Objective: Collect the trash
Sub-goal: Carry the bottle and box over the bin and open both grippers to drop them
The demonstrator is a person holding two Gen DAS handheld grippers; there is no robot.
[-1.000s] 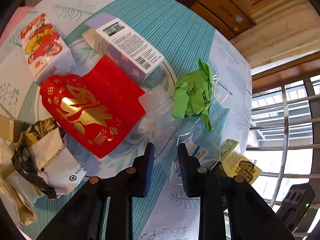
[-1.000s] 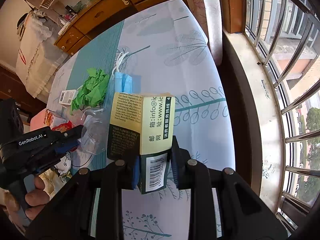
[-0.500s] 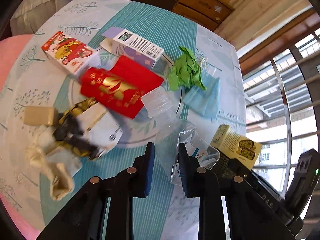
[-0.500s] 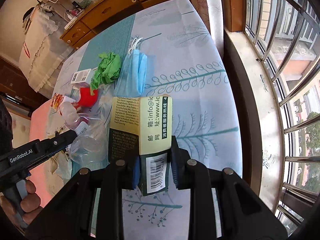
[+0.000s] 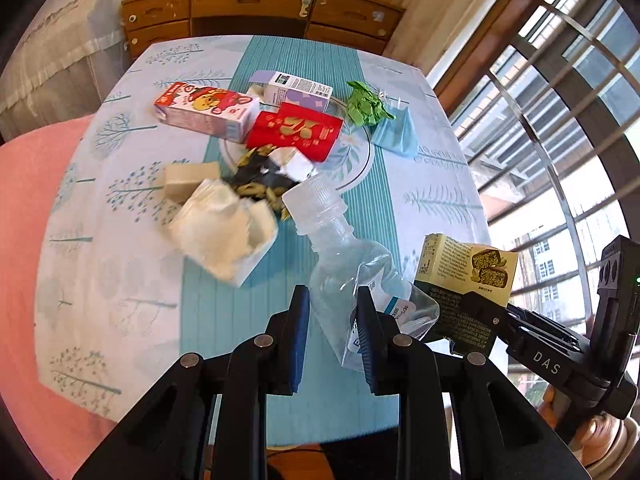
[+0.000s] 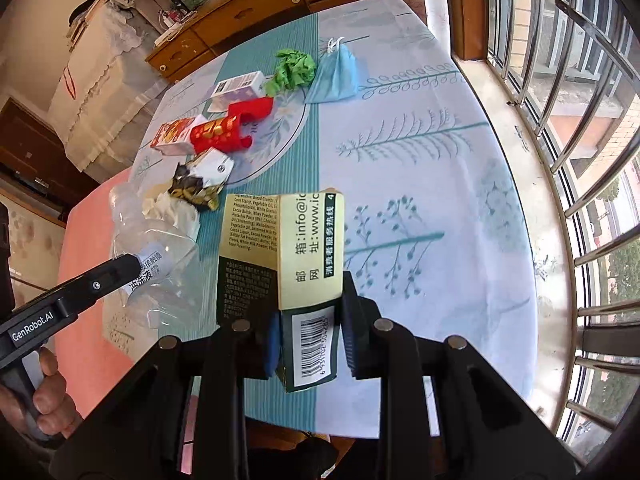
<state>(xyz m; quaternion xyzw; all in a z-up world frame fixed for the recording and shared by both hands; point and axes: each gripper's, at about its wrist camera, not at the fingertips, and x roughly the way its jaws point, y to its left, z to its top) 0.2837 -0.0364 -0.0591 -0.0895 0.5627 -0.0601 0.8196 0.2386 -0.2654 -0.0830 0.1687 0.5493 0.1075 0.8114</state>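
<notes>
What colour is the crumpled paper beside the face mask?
Bright green crumpled paper; the right wrist view shows it best.

Daylight came in strongly through the barred window point(image 6: 568, 92), leaving the desk point(image 6: 420, 184) bright and the panes nearly washed out. Fisheye bending curved every edge, with black corners. The tissue point(image 5: 224, 232) looked smeared by motion blur.

Crumpled white paper point(image 5: 224, 232) motion-blurred, its edges indistinct; clear plastic bottle point(image 5: 352, 280) base hidden behind a finger; snack box point(image 6: 280, 264) lower sides covered by pads.
</notes>
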